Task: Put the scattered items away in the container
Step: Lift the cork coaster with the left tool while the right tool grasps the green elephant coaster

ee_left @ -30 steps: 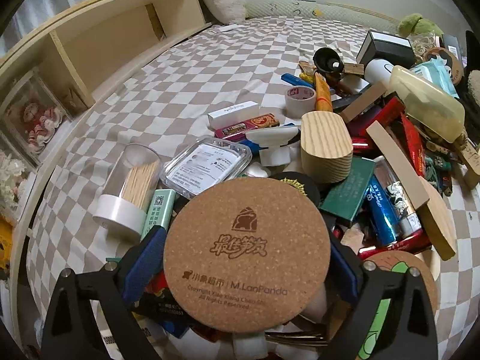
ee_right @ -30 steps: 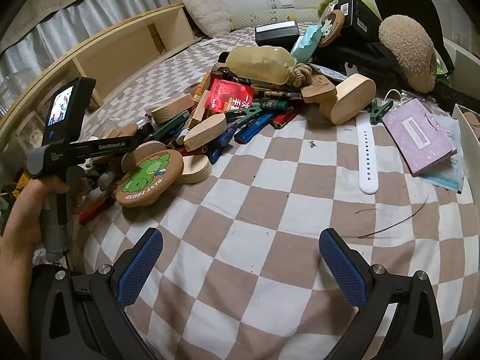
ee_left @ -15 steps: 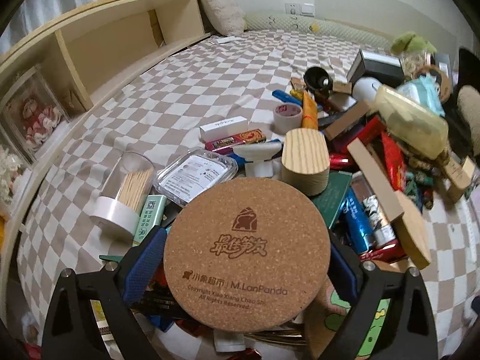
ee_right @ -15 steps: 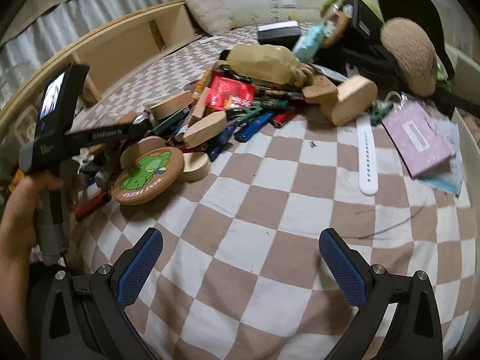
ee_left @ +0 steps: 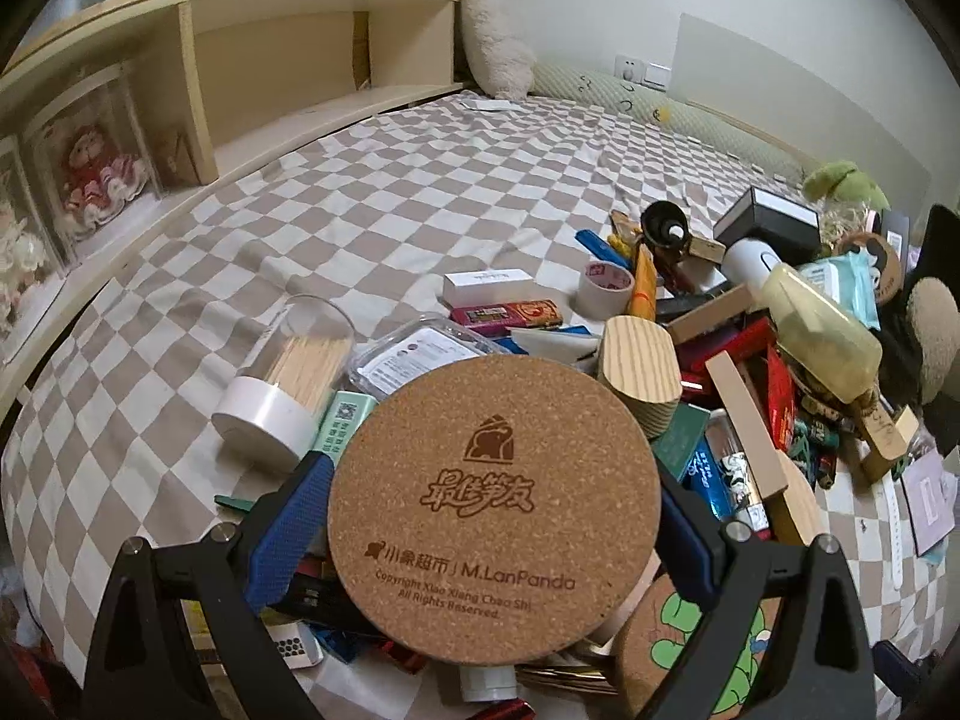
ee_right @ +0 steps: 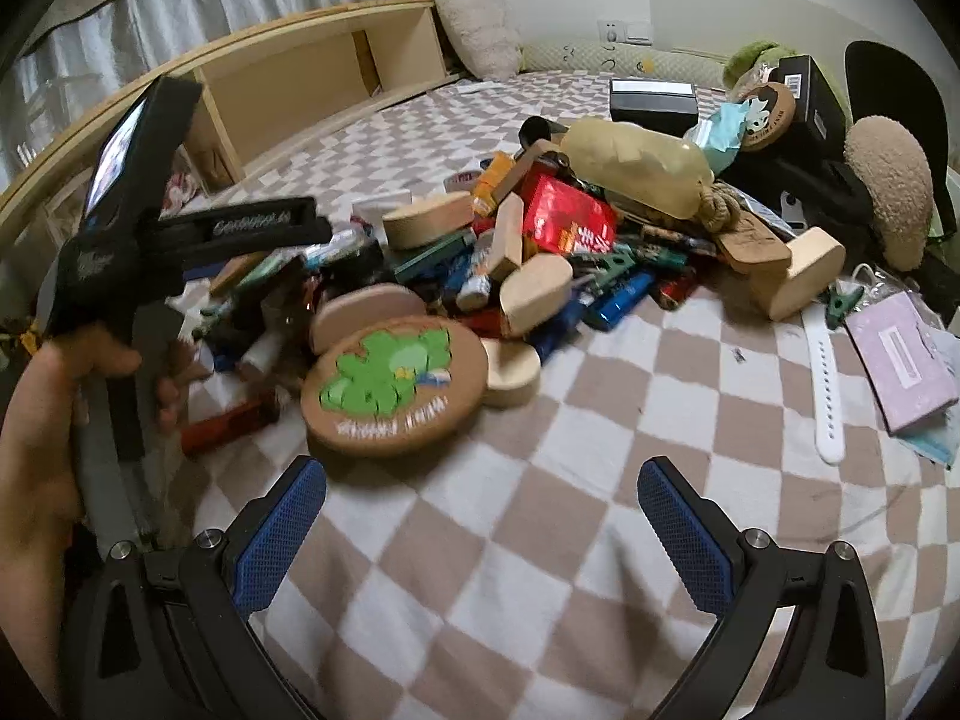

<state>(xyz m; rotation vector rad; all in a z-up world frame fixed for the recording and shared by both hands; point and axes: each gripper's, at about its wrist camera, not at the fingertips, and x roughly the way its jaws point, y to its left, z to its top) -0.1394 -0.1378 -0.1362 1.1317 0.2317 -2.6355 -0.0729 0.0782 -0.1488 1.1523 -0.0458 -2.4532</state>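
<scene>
Cork coaster, round and brown with a printed logo (ee_left: 495, 507), sits clamped edge to edge between the blue pads of my left gripper (ee_left: 493, 516), held above the heap of scattered items (ee_left: 708, 372) on the checkered beige-and-white bedspread (ee_left: 360, 192). Against one second ago, the coaster has not shifted in the grip, but my left wrist view now looks higher and farther: more wall shows, and the pile sits lower, toward 3 o'clock. In my right wrist view the green-printed cork coaster (ee_right: 390, 387) and the person's hand (ee_right: 54, 420) gripping the left tool at 9 o'clock now look larger and nearer.

The held coaster is a disc, so no long axis; its printed face is turned to the camera, the text upright with its top at 12 o'clock.

My right gripper (ee_right: 480, 531) has its fingers spread wide, nothing between them, over bare bedspread at 6 o'clock of the pile.
</scene>
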